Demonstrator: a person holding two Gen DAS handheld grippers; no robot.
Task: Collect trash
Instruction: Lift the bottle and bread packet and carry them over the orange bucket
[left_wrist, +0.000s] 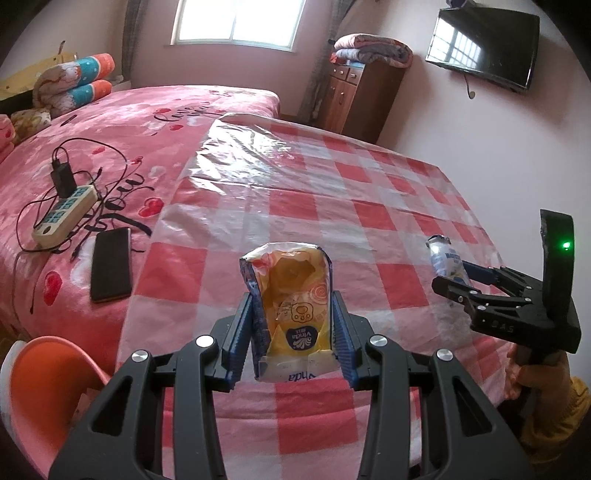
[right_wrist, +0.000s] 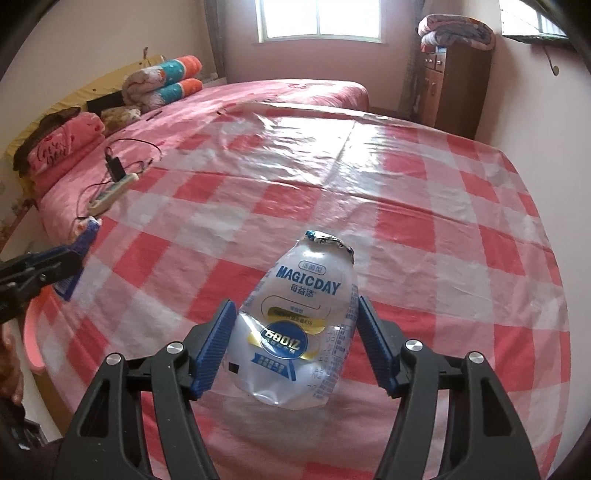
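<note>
Left fingers (left_wrist: 255, 325) clamp the yellow tissue packet (left_wrist: 291, 314); right fingers (right_wrist: 218, 343) grip the crumpled bottle (right_wrist: 299, 332) at lower centre, both lifted off the checked surface (right_wrist: 424, 206), probably for binning.

Ahead of both tools the checkered counter (left_wrist: 332, 192) lies bare and open for passage. To the left tool's (left_wrist: 293, 332) left, on the bed (left_wrist: 110, 122), a power strip (left_wrist: 64, 216) with tangled cables and a phone (left_wrist: 110, 264) obstruct. An orange chair (left_wrist: 40, 384) stands below left of it.
</note>
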